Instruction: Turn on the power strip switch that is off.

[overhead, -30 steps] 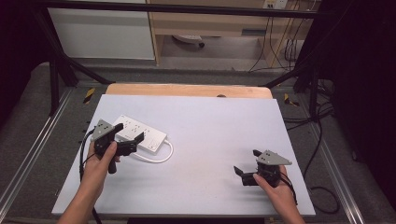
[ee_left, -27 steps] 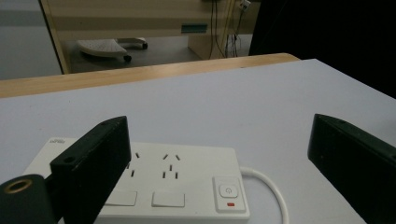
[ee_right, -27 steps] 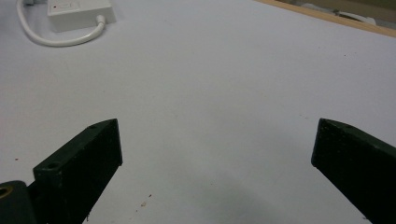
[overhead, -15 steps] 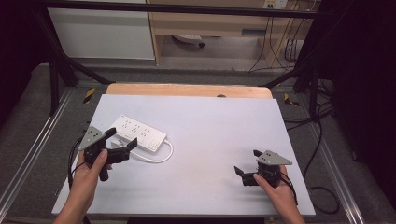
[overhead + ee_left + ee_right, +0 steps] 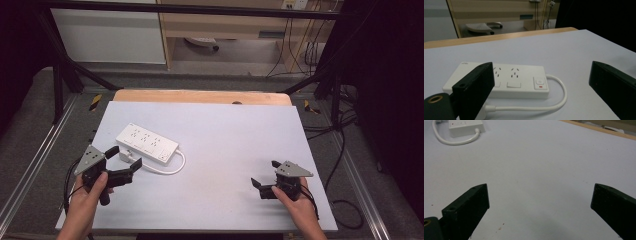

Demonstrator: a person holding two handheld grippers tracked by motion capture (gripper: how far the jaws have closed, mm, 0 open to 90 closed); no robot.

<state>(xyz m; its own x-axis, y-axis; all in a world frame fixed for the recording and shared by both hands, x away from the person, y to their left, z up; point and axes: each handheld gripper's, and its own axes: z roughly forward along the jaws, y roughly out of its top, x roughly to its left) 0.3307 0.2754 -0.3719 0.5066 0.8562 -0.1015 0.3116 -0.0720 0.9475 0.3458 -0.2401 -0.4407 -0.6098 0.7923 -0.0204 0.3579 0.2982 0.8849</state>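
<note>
While both grippers' jaws gape, the left gripper (image 5: 123, 163) faces the power strip (image 5: 147, 143) from just beside it.

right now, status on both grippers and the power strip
Left gripper open, near the power strip, plug between jaws. Right gripper open, idle. Nothing in the way.

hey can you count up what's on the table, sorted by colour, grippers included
White: 1, the power strip with its looped cord
Black: 2, the left gripper and the right gripper, both with jaws apart
Total: 3
</note>
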